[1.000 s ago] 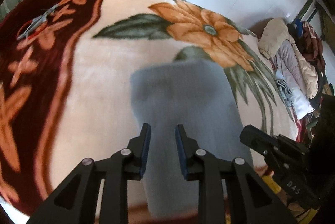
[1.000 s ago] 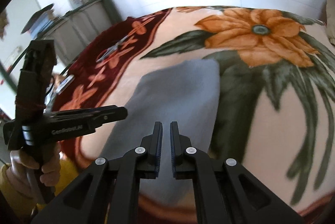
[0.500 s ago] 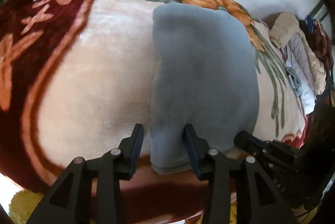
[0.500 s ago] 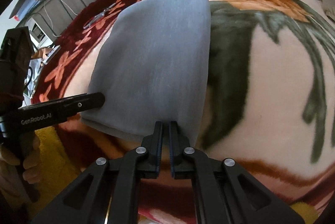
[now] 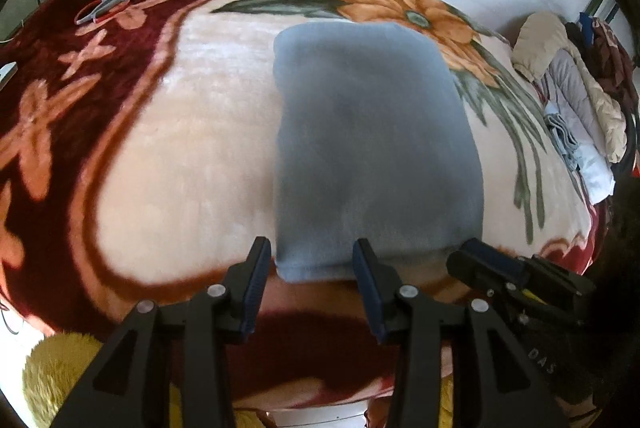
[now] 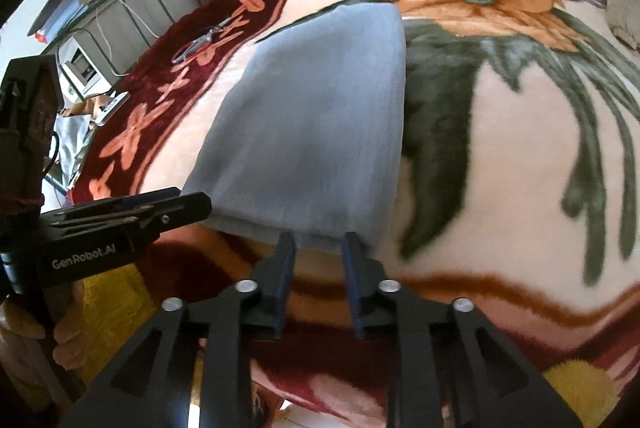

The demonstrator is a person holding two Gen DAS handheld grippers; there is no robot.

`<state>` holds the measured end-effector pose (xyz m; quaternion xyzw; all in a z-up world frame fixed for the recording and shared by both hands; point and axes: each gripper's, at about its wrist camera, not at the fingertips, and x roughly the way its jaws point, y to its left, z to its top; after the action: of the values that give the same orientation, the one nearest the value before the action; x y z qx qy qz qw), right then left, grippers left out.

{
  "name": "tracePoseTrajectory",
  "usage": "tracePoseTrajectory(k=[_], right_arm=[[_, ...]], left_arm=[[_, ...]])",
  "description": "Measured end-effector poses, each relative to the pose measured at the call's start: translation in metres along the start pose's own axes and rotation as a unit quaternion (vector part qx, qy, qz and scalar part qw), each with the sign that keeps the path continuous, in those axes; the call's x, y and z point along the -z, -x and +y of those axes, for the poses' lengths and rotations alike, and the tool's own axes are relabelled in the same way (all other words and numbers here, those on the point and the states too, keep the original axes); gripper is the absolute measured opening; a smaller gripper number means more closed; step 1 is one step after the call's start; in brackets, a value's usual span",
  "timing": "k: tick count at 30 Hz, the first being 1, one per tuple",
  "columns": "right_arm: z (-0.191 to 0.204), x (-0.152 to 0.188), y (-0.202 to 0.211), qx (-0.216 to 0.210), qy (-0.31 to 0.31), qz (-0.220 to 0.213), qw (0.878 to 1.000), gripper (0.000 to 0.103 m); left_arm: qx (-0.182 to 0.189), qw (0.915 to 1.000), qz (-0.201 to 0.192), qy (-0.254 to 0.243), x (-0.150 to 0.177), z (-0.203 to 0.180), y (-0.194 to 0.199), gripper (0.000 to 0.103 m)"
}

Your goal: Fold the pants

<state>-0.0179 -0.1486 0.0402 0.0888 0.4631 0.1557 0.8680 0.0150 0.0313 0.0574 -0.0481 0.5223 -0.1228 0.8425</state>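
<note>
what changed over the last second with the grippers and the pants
Both jaws opened: the right hand-held gripper, shut a second ago, now gapes, and the left hand-held gripper spread wider. Both sit at the near edge of the folded grey pants, gripping nothing. The scissors stayed on the blanket.

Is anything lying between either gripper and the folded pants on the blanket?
Nothing visible. The pants lie flat on the blanket, their near edge just ahead of the open left gripper and the open right gripper. The scissors sit far off on the red border.
</note>
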Motion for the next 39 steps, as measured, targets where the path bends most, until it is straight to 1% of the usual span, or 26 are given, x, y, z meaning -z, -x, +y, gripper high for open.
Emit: tracePoseTrajectory(k=[1,4,8,10,11,13,15,19,21,25,29,31,39], right_arm=[[0.002,0.003,0.002,0.006,0.002,-0.002,1.0,0.037],[0.004,0.009,0.005,0.031,0.009,-0.007,0.999,0.044],[0.0,0.016,0.003,0.06,0.011,-0.008,0.998,0.047],[-0.004,0.018,-0.001,0.073,0.008,-0.015,0.997,0.048],[-0.006,0.019,-0.002,0.076,0.006,-0.016,0.997,0.048],[-0.011,0.019,-0.006,0.079,-0.004,-0.017,0.997,0.056],[-0.016,0.019,-0.009,0.074,-0.017,-0.018,0.997,0.059],[-0.024,0.018,-0.018,0.074,-0.04,-0.018,0.996,0.068],[-0.025,0.018,-0.021,0.077,-0.041,-0.021,0.996,0.069],[-0.023,0.02,-0.028,0.094,-0.02,-0.028,0.995,0.069],[-0.025,0.022,-0.031,0.092,-0.019,-0.037,0.995,0.071],[-0.025,0.022,-0.031,0.09,-0.021,-0.04,0.995,0.072],[-0.024,0.025,-0.031,0.091,-0.022,-0.047,0.994,0.072]], left_arm=[[-0.002,1.0,-0.001,-0.001,0.002,-0.002,0.001,0.054],[-0.012,0.9999,-0.004,-0.008,0.011,-0.008,0.003,0.068],[-0.032,0.9991,0.0,-0.029,0.023,-0.017,-0.002,0.073],[-0.043,0.9984,0.001,-0.037,0.027,-0.021,-0.007,0.078],[-0.046,0.9981,-0.003,-0.041,0.028,-0.023,-0.009,0.079],[-0.049,0.9977,-0.008,-0.045,0.029,-0.025,-0.014,0.079],[-0.049,0.9977,-0.012,-0.046,0.029,-0.025,-0.017,0.079],[-0.054,0.9973,-0.023,-0.044,0.028,-0.022,-0.022,0.086],[-0.057,0.9971,-0.026,-0.043,0.028,-0.021,-0.025,0.087],[-0.057,0.9968,-0.025,-0.049,0.028,-0.021,-0.03,0.091],[-0.062,0.9963,-0.026,-0.055,0.028,-0.022,-0.033,0.092],[-0.058,0.9967,-0.026,-0.051,0.028,-0.02,-0.032,0.092],[-0.054,0.997,-0.026,-0.049,0.027,-0.019,-0.033,0.093]])
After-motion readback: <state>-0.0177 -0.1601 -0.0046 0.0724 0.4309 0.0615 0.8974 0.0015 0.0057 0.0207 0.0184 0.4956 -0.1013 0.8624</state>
